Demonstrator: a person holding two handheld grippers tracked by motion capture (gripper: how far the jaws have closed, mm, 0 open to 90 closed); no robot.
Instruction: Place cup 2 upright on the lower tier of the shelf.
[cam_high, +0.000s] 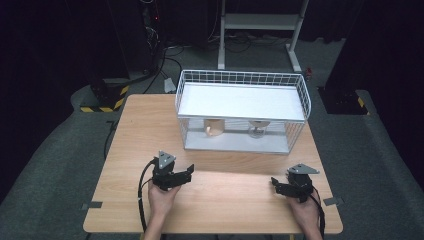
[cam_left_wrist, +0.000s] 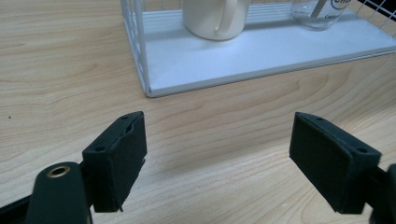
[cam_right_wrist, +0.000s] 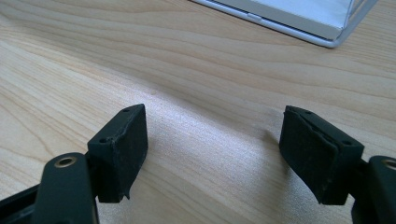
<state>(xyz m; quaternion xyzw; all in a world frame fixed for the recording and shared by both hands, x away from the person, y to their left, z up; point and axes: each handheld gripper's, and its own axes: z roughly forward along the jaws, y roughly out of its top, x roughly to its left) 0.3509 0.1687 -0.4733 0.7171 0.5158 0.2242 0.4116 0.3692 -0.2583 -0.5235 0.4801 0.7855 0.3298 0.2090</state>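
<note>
The room is dark, with a grey floor and a white metal stand at the back. In the middle is a light wooden table (cam_high: 150, 130). Near its far edge stands a white wire rack (cam_high: 243, 80) with two flat white shelves. On the lower shelf sit a cream mug with a handle (cam_high: 214, 128) and, to its right, a clear glass cup (cam_high: 257, 129). They are well apart from each other, and the front of the rack is open there, so I think they are easy to reach.

The left gripper (cam_high: 186, 173) rests near the front edge of the table, on the left side. The right gripper (cam_high: 278, 185) rests near the front right corner. A hand holds each one low over the wood. Both have their jaws wide apart with nothing between them. The left gripper points at the mug (cam_left_wrist: 215, 17), so the mug looks like the first thing to grab.
</note>
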